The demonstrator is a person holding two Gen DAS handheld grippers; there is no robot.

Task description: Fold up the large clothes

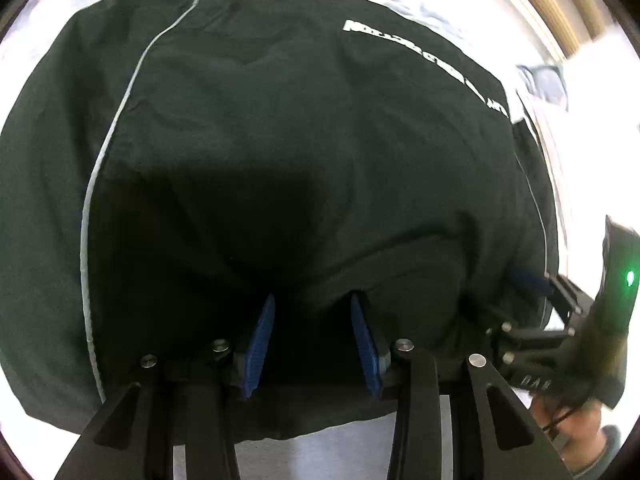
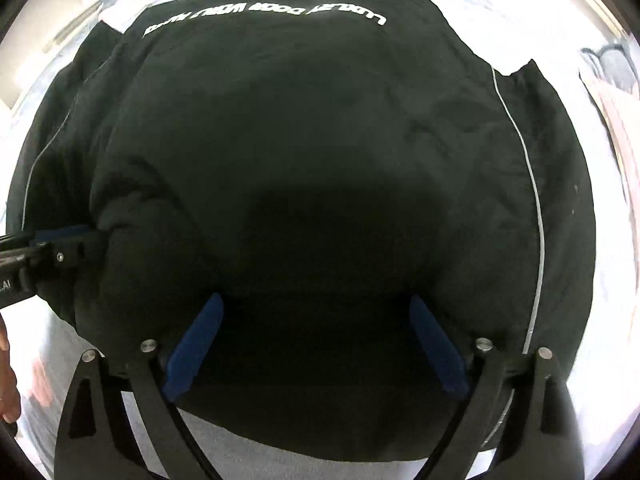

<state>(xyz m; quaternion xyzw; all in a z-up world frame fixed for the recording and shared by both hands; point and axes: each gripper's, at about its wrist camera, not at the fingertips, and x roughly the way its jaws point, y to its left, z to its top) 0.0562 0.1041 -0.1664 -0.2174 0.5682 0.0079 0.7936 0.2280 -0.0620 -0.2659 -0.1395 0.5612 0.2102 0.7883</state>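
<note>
Left wrist view: the left tongs stand partly open, straddling the near hem of the black jacket spread ahead on the pale surface.

Right wrist view: the right tongs gape wide over that hem, gripping nothing; both sit equally near.

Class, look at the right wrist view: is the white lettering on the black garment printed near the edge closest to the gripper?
No, the white lettering runs along the far edge of the black garment, away from the right gripper.
</note>
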